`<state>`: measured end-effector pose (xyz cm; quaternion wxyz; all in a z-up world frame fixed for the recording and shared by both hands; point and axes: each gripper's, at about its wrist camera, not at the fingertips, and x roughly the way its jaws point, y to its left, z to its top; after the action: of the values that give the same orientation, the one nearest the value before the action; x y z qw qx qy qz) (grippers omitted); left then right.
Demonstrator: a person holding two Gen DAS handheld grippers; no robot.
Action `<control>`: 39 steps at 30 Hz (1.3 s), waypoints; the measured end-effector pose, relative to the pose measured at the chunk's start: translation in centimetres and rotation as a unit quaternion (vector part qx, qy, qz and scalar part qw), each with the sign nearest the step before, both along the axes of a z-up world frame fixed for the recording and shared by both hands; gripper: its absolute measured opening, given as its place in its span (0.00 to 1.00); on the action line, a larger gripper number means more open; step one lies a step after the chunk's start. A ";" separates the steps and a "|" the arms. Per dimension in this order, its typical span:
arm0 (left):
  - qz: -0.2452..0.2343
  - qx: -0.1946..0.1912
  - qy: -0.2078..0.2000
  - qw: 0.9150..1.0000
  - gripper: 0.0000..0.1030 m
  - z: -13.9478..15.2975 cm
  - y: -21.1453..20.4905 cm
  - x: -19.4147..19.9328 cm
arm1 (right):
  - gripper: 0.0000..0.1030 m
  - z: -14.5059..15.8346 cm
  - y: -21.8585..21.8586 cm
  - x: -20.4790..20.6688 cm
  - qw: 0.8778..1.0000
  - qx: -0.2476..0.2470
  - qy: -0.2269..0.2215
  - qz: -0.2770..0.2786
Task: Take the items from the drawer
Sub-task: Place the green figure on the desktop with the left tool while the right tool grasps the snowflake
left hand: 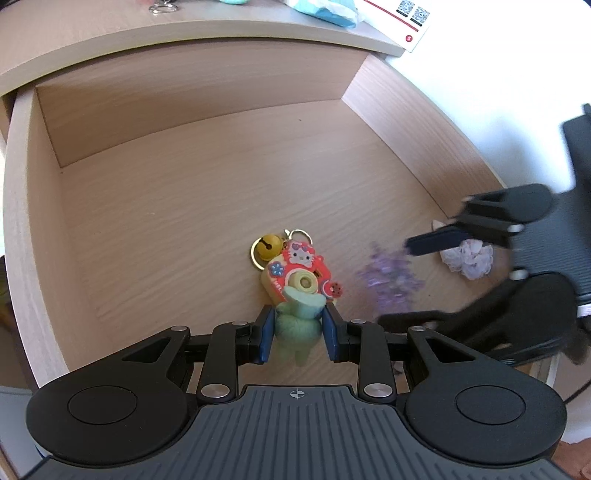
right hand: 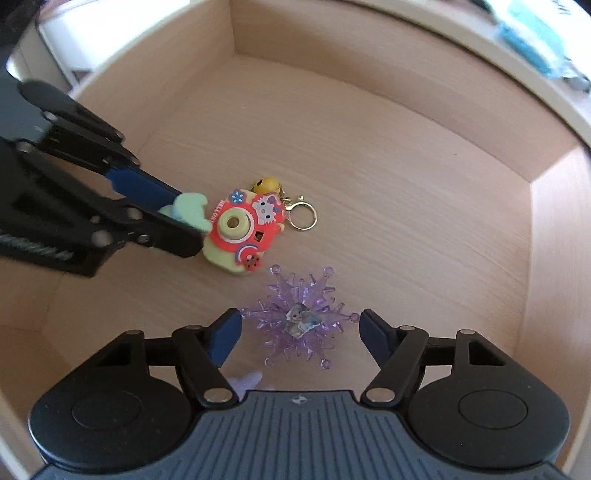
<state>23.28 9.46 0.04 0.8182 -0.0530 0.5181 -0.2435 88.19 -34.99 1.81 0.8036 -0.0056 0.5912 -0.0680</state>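
Inside the open wooden drawer [right hand: 369, 122] lie a toy camera keychain [right hand: 240, 232], a purple crystal snowflake [right hand: 301, 319] and a pale scrunchie [left hand: 471, 256], left gripper [left hand: 297, 326] clamped on a green plush [left hand: 299, 328] beside the camera, right gripper [right hand: 301, 326] angled steeply down, jaws apart, straddling the snowflake

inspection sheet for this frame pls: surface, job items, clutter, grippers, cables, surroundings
Surface: open wooden drawer, floor mostly bare.
Job's things: camera keychain with yellow bell; purple snowflake; pale scrunchie; green soft toy.
Clutter: key ring, blue-and-white packet and QR card on the desktop.
Grippers: left gripper shut on the green soft toy; right gripper open, straddling the purple snowflake, pads not touching.
Cables: nothing seen.
Surroundings: bright white area right of the drawer.
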 end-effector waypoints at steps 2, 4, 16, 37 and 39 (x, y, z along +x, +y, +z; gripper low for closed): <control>0.000 0.004 0.000 1.000 0.31 0.0 0.0 0.0 | 0.69 1.4 -0.1 -1.1 1.000 0.001 -0.020 -0.013; -0.005 0.010 0.001 1.000 0.31 0.1 -0.2 0.1 | 0.69 2.8 -0.4 -2.2 0.999 0.002 -0.041 -0.029; -0.039 0.020 -0.063 0.997 0.31 3.4 -1.2 -0.4 | 0.69 9.7 -4.7 -8.1 0.967 0.024 -0.214 -0.138; 0.203 0.006 -0.164 0.965 0.31 9.1 6.3 16.8 | 0.69 7.8 -5.1 -9.0 0.960 0.016 -0.229 -0.164; 0.208 -0.008 -0.171 0.963 0.31 9.8 7.2 16.5 | 0.69 7.7 -5.3 -8.9 0.960 0.013 -0.225 -0.169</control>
<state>39.81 16.69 9.85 0.9267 -0.1237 0.3463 -0.0778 79.34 -40.33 9.49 0.8927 0.1205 0.3884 -0.1944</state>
